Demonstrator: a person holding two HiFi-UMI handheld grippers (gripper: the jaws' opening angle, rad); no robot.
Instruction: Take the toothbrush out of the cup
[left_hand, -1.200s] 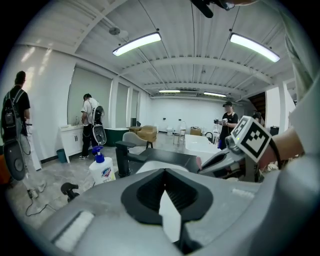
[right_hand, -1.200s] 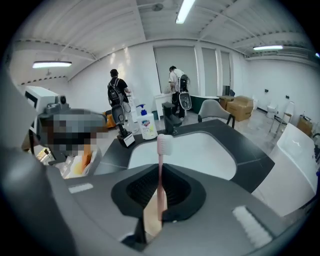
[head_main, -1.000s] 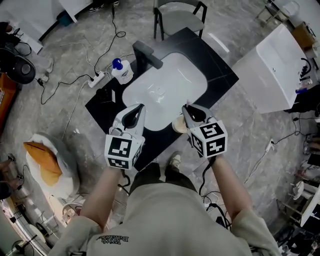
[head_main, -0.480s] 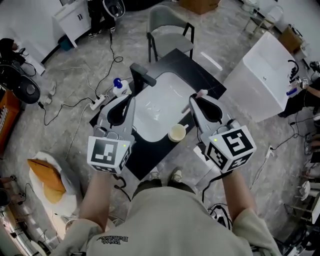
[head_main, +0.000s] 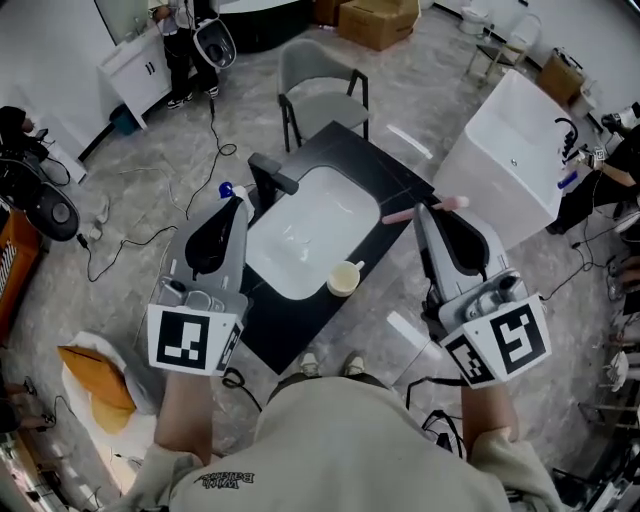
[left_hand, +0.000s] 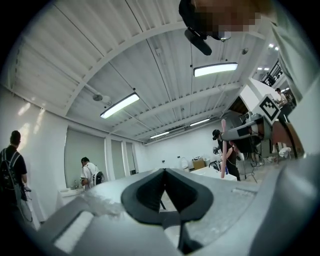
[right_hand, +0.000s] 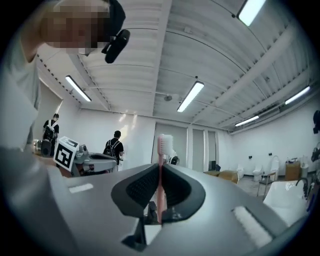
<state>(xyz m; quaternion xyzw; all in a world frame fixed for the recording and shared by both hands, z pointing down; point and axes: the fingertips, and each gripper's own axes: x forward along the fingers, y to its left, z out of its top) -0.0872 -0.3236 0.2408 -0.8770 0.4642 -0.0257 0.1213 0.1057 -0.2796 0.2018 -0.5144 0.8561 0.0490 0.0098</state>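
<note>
My right gripper (head_main: 422, 211) is shut on a pink toothbrush (head_main: 445, 203) that lies crosswise at its tips, high above the counter. In the right gripper view the toothbrush (right_hand: 160, 172) stands upright between the pads, white bristles on top. The cream cup (head_main: 342, 279) stands below on the black counter (head_main: 400, 185), by the near right edge of the white basin (head_main: 300, 235), with nothing in it that I can see. My left gripper (head_main: 237, 202) is shut and holds nothing; it hangs over the basin's left side. Its own view shows my left gripper (left_hand: 164, 173) with pads together.
A dark faucet (head_main: 270, 175) and a blue-capped bottle (head_main: 227, 190) stand at the counter's left. A grey chair (head_main: 322, 85) is behind the counter, a white cabinet (head_main: 500, 150) to the right. Cables run over the floor. People stand across the room.
Both grippers have risen toward the head camera and spread apart. The right one came up from beside the cup with the toothbrush in its jaws; the cup stayed on the counter.
</note>
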